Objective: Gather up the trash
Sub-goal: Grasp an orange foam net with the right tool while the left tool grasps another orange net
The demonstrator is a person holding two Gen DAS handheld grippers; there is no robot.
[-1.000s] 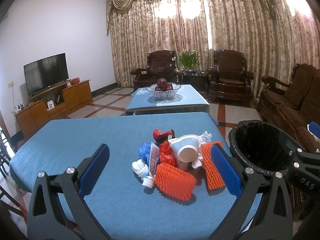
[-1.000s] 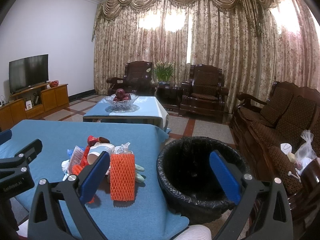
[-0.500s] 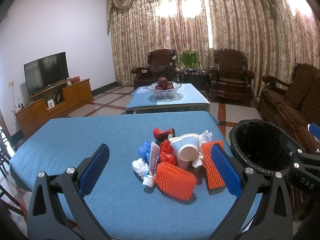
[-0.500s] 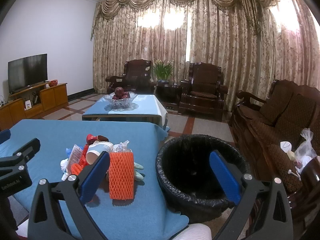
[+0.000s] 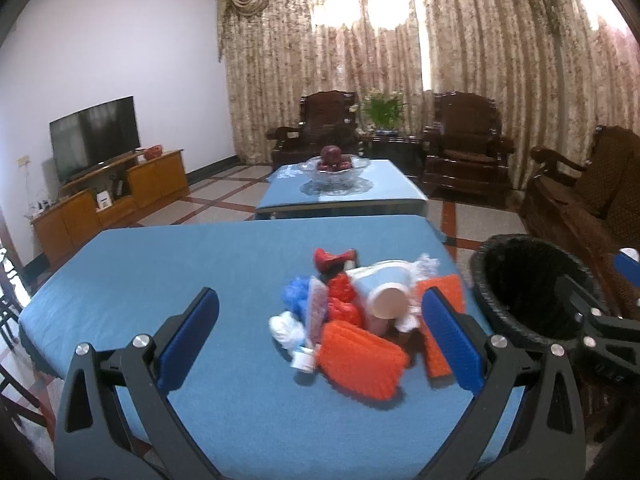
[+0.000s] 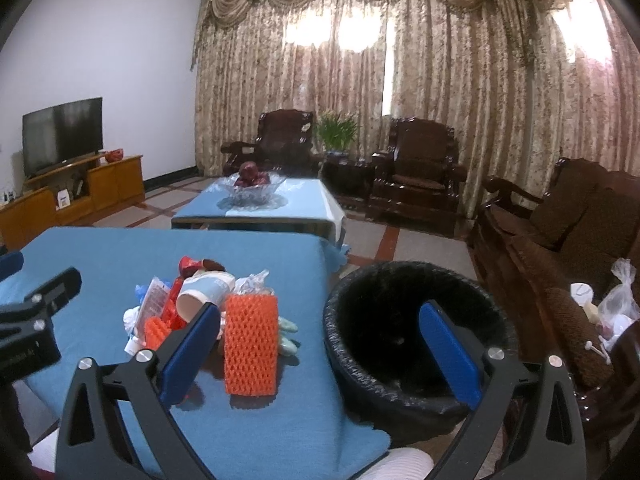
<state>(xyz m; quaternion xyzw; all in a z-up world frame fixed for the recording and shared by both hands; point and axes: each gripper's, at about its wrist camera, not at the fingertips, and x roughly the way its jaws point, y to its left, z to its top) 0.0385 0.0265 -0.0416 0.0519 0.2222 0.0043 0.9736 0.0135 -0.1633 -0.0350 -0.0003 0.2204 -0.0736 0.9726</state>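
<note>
Between the blue-padded fingers of the left gripper [image 5: 320,334], which were spread wide and held nothing, lay the trash pile [image 5: 360,312] on the blue-covered desk [image 5: 180,264]. Nearest the fingers sat an orange foam net [image 5: 360,358], with a small white cap [image 5: 303,360] and a crumpled white wad [image 5: 286,328] touching its left side. Beyond these lay a paper cup [image 5: 382,292] on its side, its mouth facing the fingers, beside red wrappers [image 5: 340,300] and a blue crumpled bag [image 5: 294,294]. A second orange net [image 5: 440,320] lay partly behind the right finger.

The right gripper [image 6: 320,346] was likewise wide open and empty. Its left finger overlapped the near edge of the pile, just beside the second orange net [image 6: 251,344], while its right finger hung over the black-lined trash bin [image 6: 400,384], which stood off the desk's right edge. The bin's dark inside was not clear enough to tell what it held. Far past both pairs of fingers stood a coffee table with a glass fruit bowl [image 6: 250,188].
</note>
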